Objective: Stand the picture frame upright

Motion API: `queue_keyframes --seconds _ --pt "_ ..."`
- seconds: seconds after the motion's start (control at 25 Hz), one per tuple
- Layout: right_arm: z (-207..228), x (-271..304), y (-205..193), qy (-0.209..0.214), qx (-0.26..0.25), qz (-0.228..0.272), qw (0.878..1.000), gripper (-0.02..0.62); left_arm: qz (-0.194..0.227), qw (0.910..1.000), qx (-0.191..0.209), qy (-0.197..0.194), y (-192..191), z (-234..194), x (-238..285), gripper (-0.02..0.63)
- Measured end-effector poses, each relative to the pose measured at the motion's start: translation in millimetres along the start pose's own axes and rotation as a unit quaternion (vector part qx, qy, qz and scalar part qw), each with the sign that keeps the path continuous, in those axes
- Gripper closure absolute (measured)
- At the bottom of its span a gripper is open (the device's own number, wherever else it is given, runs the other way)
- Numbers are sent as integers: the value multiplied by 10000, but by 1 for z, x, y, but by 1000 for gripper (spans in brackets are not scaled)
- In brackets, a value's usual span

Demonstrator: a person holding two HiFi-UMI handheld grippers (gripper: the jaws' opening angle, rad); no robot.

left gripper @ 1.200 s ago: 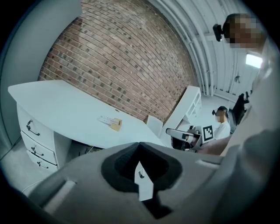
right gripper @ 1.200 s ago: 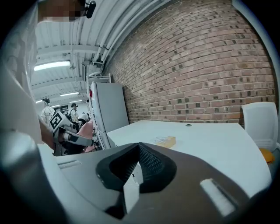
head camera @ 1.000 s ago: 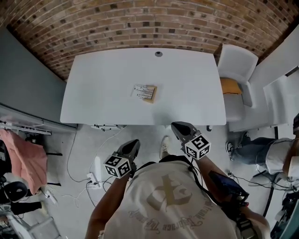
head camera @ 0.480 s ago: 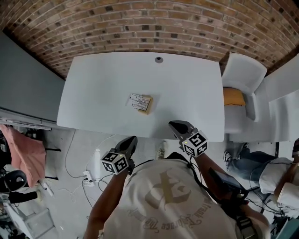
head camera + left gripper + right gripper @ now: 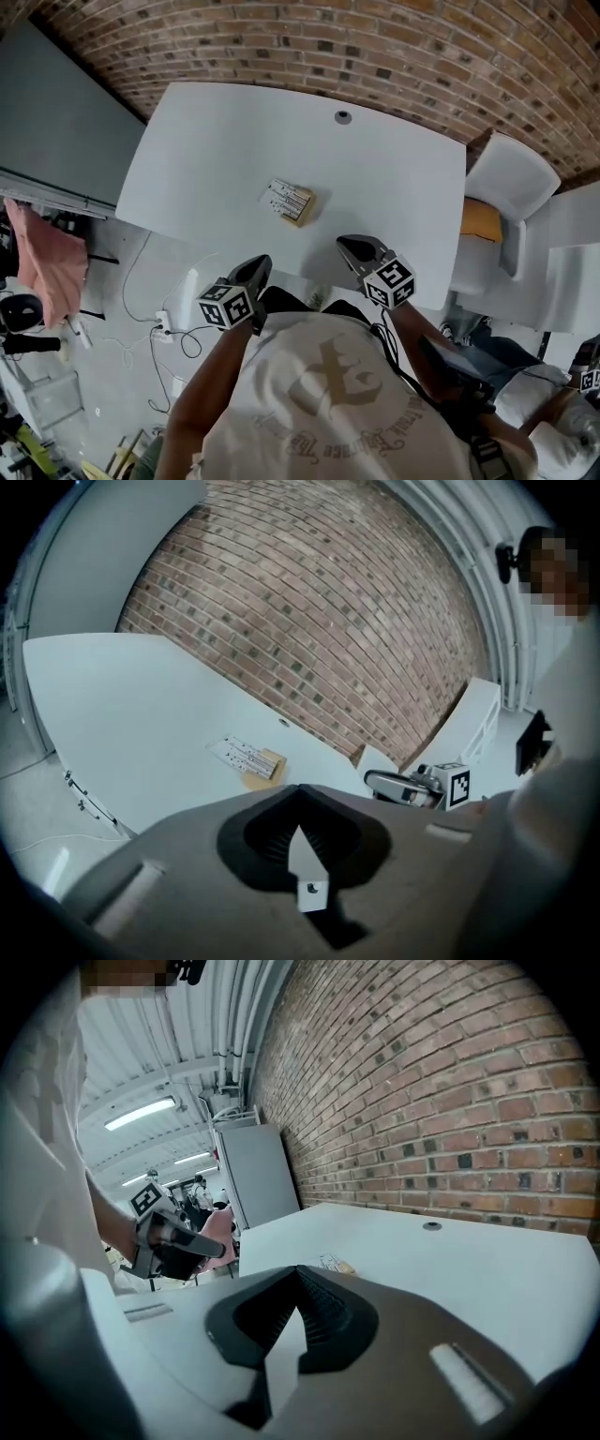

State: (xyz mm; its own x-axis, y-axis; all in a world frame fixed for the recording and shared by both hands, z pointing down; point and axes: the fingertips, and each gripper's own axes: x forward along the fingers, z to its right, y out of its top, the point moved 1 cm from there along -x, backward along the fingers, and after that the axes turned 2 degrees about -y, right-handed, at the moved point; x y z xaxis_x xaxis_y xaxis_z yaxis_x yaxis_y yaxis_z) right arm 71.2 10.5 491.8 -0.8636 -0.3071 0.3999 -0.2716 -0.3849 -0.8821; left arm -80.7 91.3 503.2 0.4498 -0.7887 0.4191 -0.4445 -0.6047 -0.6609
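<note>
The picture frame lies flat near the middle of the white table, a wooden edge on its right side and printed paper on its face. It also shows small in the left gripper view and just above the jaws in the right gripper view. My left gripper hangs at the table's near edge, shut and empty. My right gripper is over the near edge to the right of the frame, also shut with nothing in it. Both are well short of the frame.
A round cable hole sits at the table's far side by the brick wall. A white chair with an orange cushion stands at the right. Grey cabinet at left. Cables and a power strip lie on the floor.
Both grippers have moved forward from in front of the table to its near edge. The table and frame now sit closer and turned in the head view.
</note>
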Motion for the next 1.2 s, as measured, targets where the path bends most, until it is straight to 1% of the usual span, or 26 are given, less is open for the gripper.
queue_keyframes --seconds 0.12,0.2,0.28,0.48,0.56,0.76,0.92,1.04,1.2 --pt "5 12 -1 132 24 -101 9999 588 -29 9997 -171 191 0 -8 5 606" --pt "11 21 -2 186 61 -177 9997 588 -151 9990 -201 376 0 -15 12 606" --pt "16 30 0 221 56 -271 9994 588 -281 9982 -217 481 -1 -20 19 606" --pt "31 56 12 270 -107 -489 9984 588 -387 9977 -376 404 3 -31 39 606" --pt "37 65 19 279 -136 -532 9981 588 -401 9973 -495 362 4 -36 47 606" --pt "55 82 32 368 -204 -761 9962 588 -469 9933 -1006 335 -3 -43 65 606" --pt "66 106 31 543 -230 -1052 9927 588 -514 9872 -1489 267 -1 -57 78 603" --pt "75 120 28 658 -280 -1330 9885 588 -487 9824 -1793 211 2 -61 89 579" --pt "82 140 19 891 -300 -1813 9789 588 -494 9752 -2138 301 3 -68 99 534"
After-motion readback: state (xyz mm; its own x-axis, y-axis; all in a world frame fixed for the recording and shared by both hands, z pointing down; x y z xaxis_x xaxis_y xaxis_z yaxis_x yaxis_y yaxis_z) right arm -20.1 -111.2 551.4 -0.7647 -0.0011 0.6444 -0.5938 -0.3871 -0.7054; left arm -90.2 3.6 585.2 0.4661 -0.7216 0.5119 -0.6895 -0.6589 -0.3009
